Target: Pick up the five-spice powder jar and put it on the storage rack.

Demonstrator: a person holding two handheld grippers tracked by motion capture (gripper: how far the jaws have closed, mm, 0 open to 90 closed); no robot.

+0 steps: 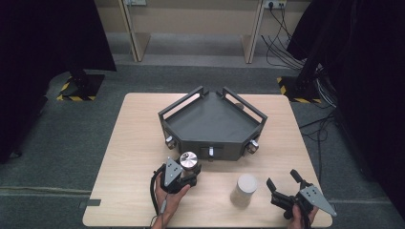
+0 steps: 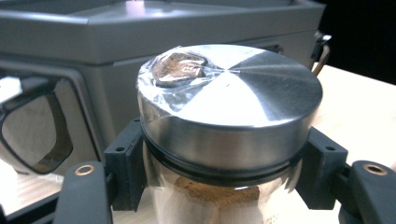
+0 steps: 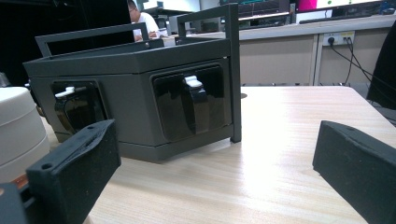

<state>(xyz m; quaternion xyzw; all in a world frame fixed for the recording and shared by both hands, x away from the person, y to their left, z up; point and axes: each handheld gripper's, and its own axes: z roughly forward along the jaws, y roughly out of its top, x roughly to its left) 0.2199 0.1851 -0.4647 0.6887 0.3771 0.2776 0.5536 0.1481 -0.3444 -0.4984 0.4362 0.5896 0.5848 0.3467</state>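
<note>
A glass jar with a shiny metal lid (image 1: 189, 161) (image 2: 229, 107) holds brown powder. My left gripper (image 1: 187, 175) (image 2: 224, 182) is shut on its body just under the lid, in front of the dark grey tray unit (image 1: 212, 125). A white-lidded jar (image 1: 244, 189) (image 3: 16, 126) stands on the table between the two hands. To its right, near the table's front edge, my right gripper (image 1: 284, 181) (image 3: 212, 172) stands open with nothing between its jaws and faces the tray unit's front panels (image 3: 187, 105).
The tray unit has raised rails, knobs at its corners and dark windows with white latches. It takes up the middle of the wooden table (image 1: 138, 143). Beyond the table are black curtains, stands with striped bases and cables on the floor.
</note>
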